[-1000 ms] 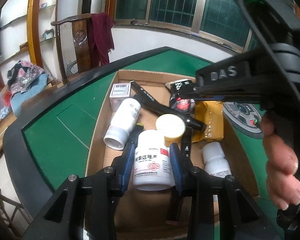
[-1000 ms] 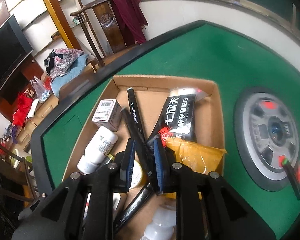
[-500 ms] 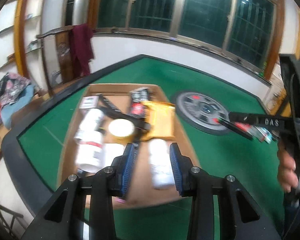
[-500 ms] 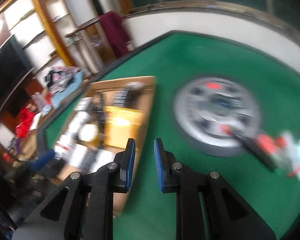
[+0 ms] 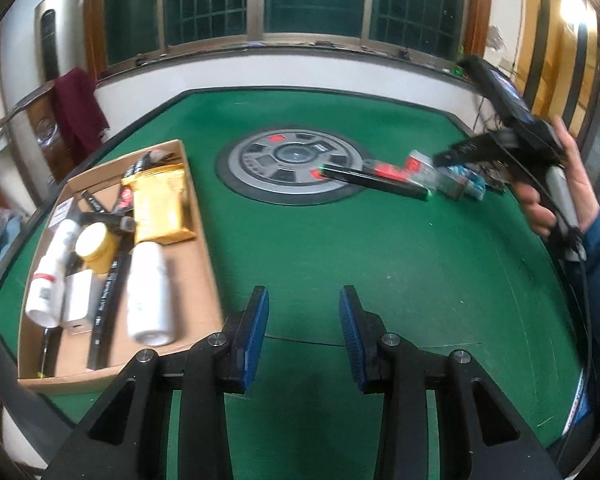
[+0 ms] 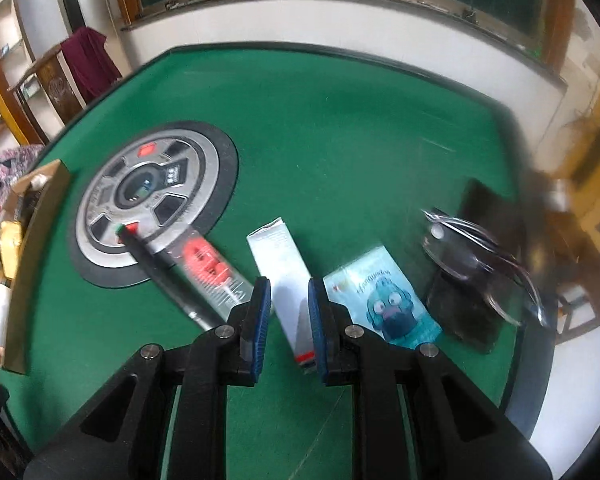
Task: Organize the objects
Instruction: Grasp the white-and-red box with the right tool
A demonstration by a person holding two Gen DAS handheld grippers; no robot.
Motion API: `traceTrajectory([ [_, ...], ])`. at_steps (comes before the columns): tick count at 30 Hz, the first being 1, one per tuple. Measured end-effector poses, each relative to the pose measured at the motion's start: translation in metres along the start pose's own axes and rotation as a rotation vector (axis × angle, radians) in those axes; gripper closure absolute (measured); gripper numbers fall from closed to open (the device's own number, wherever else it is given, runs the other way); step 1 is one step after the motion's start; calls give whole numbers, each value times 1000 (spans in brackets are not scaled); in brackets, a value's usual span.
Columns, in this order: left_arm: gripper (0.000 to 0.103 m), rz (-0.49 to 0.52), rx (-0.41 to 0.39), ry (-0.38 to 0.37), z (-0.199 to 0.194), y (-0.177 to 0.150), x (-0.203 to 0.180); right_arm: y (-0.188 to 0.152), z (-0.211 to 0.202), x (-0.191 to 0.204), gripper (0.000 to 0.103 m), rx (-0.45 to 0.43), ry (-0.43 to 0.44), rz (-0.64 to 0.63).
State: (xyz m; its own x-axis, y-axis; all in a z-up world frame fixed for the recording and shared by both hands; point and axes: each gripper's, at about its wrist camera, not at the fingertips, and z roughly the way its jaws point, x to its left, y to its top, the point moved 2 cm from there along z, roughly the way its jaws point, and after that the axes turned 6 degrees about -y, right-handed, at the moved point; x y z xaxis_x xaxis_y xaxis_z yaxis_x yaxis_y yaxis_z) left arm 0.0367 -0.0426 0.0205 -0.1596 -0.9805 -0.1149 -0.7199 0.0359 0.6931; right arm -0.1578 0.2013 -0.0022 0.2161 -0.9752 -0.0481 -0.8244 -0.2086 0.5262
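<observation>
Left hand-held gripper point(image 5: 303, 334) held over bare green worktop point(image 5: 380, 248), jaws parted, nothing between pads. Right hand-held gripper point(image 6: 286, 320) seen nearly closed and empty, white carton point(image 6: 282, 276) lying on worktop beneath narrow gap, contact not discernible. Cardboard box point(image 5: 204, 248) of bottles and packets seen at left of left view. Cartoon packet point(image 6: 384, 300) lying just right of carton.

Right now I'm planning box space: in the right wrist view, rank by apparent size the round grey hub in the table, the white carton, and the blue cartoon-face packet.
1. Round grey hub, clearly largest.
2. White carton and blue cartoon-face packet look similar; blur prevents ranking.
</observation>
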Motion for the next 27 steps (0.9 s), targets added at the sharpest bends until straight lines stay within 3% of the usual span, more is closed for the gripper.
traceTrajectory([
  [6, 71, 7, 23, -5, 7, 0, -10, 9, 9, 2, 87, -24, 58, -19],
  [13, 71, 13, 54, -27, 16, -5, -21, 7, 9, 6, 86, -70, -41, -88],
  [15, 71, 23, 60, -33, 17, -6, -24, 6, 10, 4, 80, -69, -24, -96],
  [21, 71, 28, 66, -44, 17, -7, -28, 1, 6, 11, 78, -79, 20, -163],
  [24, 71, 25, 73, -54, 17, -8, -28, -2, 6, 13, 68, -75, 50, -182],
  [27, 71, 26, 77, -56, 18, -8, -29, -2, 8, 8, 68, -75, 6, -180],
])
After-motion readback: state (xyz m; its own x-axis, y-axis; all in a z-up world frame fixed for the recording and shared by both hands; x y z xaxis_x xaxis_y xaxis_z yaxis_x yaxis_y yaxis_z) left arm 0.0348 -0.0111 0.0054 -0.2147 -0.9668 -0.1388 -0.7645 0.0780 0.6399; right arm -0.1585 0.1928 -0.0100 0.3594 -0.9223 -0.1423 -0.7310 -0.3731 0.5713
